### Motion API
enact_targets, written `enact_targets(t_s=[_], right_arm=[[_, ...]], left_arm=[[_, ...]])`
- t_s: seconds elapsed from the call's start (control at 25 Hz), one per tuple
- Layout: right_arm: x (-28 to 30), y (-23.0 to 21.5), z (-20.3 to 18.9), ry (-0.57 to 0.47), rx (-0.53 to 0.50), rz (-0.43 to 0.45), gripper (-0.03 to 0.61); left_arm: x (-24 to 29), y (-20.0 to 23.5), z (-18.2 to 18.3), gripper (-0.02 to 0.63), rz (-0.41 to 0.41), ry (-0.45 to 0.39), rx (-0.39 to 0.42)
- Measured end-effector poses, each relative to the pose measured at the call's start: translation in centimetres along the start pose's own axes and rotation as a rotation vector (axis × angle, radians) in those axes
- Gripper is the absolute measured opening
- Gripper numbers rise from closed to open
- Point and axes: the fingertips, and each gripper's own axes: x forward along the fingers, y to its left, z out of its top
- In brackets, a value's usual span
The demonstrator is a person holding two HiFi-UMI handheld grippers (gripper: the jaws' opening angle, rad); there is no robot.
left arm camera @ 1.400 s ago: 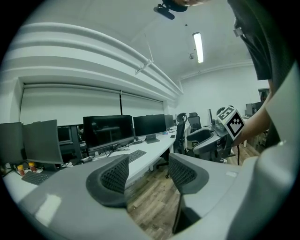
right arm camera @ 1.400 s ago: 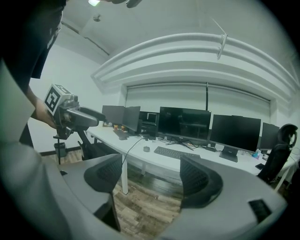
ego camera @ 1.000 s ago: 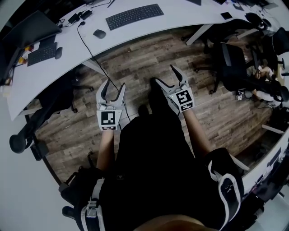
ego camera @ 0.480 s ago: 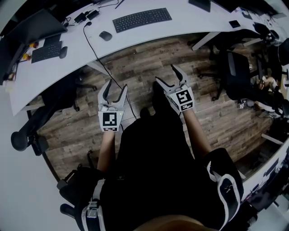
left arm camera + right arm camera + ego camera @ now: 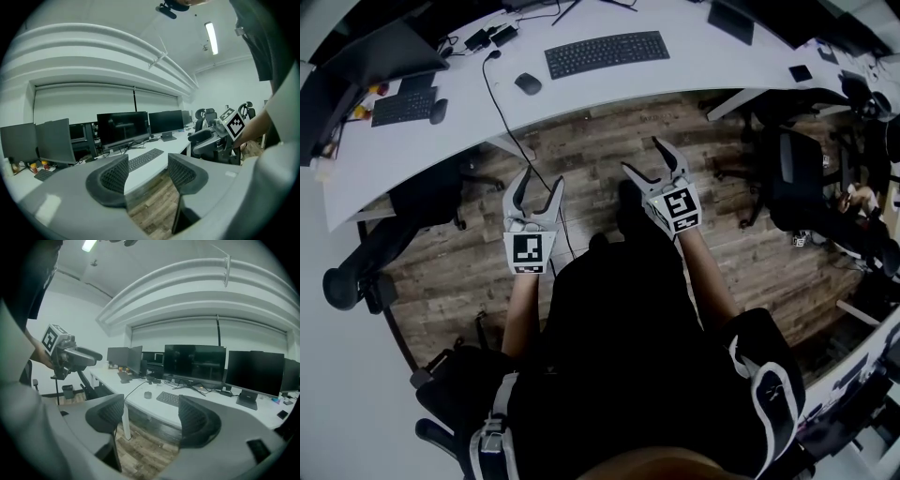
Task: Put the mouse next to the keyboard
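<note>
Head view, seated person. The mouse (image 5: pixel 528 83) lies on the white desk (image 5: pixel 694 56) near its front edge, just off the left end of the keyboard (image 5: pixel 607 53) and apart from it. Its long axis runs oblique to that edge; which end is the front cannot be told. The left gripper (image 5: pixel 539 183) and right gripper (image 5: pixel 647 159) hang over the wooden floor (image 5: pixel 609 131), short of the desk, jaws wide apart and empty.
</note>
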Motion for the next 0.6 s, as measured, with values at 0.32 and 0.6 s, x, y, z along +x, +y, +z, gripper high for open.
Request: enact_targets(t_s=[0.32,0.6], right_arm=[[2.7,-2.8,0.3,0.006,-0.018,0.082,0.359],[4.7,-5.7,0.7,0.007,-0.047,0.160,0.357]], left_arm=[[2.8,1.5,0.9,0.253,0.085,0.017,-0.010],[5.3,2.5,1.3,0.253,0.177,0.042,-0.041]])
